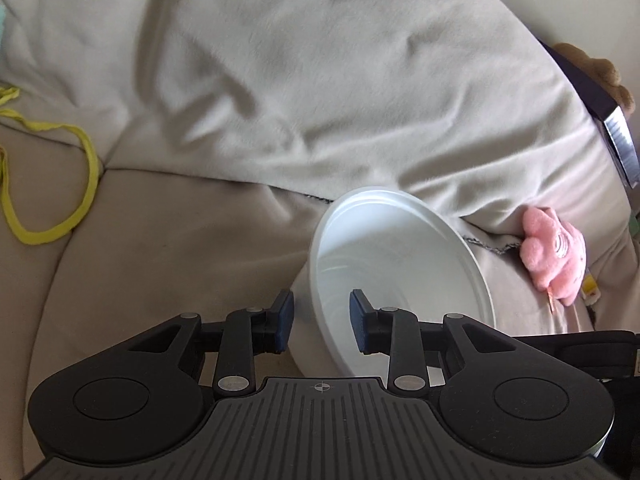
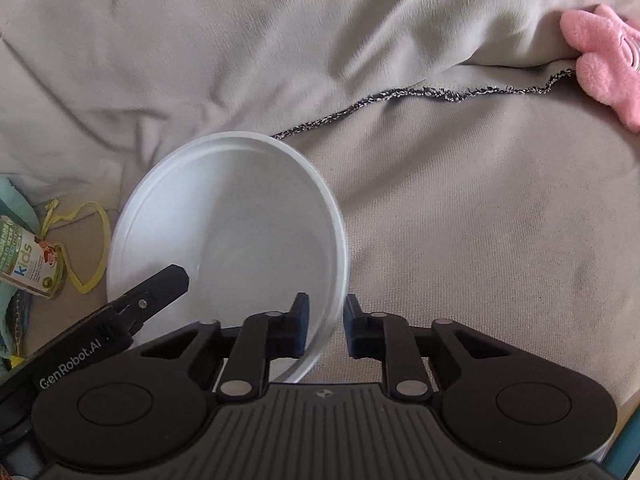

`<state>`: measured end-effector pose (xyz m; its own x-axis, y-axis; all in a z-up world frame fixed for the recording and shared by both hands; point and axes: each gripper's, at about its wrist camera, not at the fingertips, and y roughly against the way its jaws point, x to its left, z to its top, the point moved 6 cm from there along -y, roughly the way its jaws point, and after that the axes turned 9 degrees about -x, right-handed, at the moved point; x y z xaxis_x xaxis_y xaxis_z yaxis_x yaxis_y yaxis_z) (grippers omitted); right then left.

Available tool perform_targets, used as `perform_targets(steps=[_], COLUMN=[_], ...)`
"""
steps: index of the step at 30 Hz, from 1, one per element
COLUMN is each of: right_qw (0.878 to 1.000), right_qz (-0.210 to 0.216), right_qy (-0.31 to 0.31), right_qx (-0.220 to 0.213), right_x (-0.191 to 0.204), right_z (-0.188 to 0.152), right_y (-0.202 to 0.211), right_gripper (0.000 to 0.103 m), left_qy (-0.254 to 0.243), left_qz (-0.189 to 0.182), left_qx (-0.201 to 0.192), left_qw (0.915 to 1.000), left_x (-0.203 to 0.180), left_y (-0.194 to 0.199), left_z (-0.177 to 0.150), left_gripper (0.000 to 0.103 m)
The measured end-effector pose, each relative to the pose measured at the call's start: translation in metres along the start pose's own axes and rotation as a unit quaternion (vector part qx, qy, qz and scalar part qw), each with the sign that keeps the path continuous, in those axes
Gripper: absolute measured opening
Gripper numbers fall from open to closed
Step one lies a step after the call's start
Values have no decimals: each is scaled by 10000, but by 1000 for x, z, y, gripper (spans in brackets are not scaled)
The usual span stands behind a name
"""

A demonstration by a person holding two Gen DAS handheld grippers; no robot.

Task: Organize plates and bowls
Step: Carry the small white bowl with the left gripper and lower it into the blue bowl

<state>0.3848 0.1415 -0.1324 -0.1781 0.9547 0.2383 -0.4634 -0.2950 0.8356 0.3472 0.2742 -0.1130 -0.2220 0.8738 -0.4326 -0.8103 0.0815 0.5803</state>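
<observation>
A white bowl (image 1: 396, 264) is tilted above a beige sofa seat; it also shows in the right wrist view (image 2: 236, 220). My left gripper (image 1: 322, 326) straddles the bowl's near rim, one pad outside and one inside, with a gap on each side of the wall. My right gripper (image 2: 326, 330) straddles the bowl's right rim with its pads (image 2: 300, 328) close on either side of the wall. The left gripper's finger (image 2: 160, 284) reaches into the bowl in the right wrist view.
A grey blanket (image 1: 320, 80) is bunched over the sofa back. A pink plush toy (image 1: 554, 258) lies to the right, also in the right wrist view (image 2: 604, 60). A yellow band (image 1: 52, 176) and a small "kids" container (image 2: 32, 260) lie to the left.
</observation>
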Motion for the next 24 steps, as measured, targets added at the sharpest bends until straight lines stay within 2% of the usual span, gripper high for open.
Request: perform_targets(steps=[3, 5, 7, 11, 17, 21, 24], right_qw=[9992, 9976, 9955, 9928, 9938, 9949, 9958], right_qz=[79, 201, 247, 1, -398, -459, -308], right_qy=[170, 321, 495, 659, 386, 209, -61], right_qx=[-341, -586, -765, -1002, -962, -875, -865], right_x=[-1, -7, -19, -69, -161, -209, -229], right_z=[4, 9, 9, -5, -46, -77, -93], right_y=[30, 61, 95, 157, 207, 208, 200], right_gripper=[15, 15, 15, 16, 16, 17, 18], left_qy=[-41, -130, -181, -608, -1260, -1544, -1820], left_qz=[-160, -330, -537, -1092, -1822, -1940, -1741], left_qx=[-320, -585, -689, -442, 363, 870, 924], left_qw=[9994, 9977, 9960, 9912, 9745, 9649, 9633], left_x=[-18, -38, -62, -125, -208, -235, -245], left_y=[24, 48, 69, 94, 94, 81, 78], left_z=[8, 13, 13, -11, -77, -117, -136], left_gripper=[30, 30, 31, 33, 34, 35, 35])
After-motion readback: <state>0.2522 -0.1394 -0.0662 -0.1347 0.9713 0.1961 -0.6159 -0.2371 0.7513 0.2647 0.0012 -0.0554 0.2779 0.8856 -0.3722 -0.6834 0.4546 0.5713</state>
